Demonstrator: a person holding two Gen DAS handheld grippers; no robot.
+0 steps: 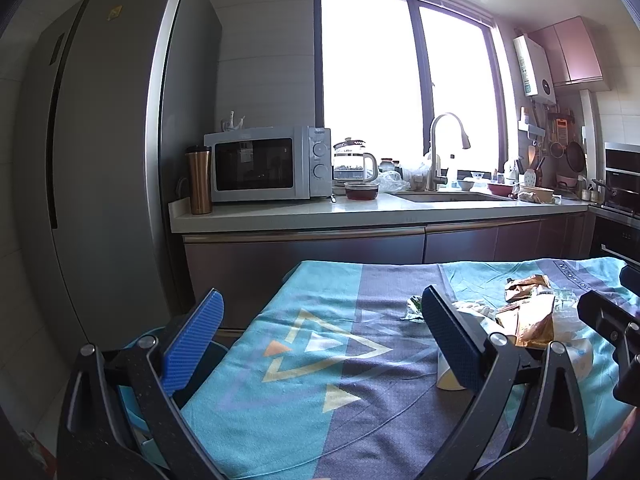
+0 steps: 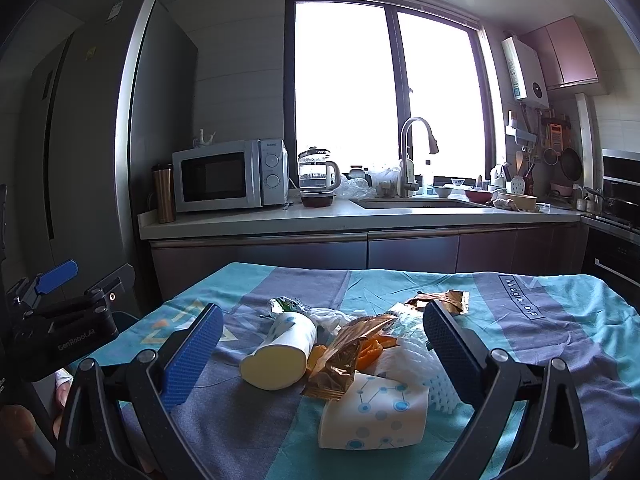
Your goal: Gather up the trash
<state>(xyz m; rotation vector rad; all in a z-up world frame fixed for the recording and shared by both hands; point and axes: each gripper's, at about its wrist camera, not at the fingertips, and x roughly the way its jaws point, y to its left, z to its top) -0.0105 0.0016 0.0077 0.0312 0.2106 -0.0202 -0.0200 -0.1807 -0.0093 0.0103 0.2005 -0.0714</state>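
Crushed paper cup, blue-dotted, is lying nearest the lens, at the front of the trash pile, on the tablecloth.

Right gripper: hanging spread wide and empty, framing the pile, likely lining up a first pick.

Left gripper: gaping equally wide, holding nothing, waiting left of the pile.

Tipped cup: resting left of the pile's brown wrapper.

White foam netting: sitting right of that wrapper.
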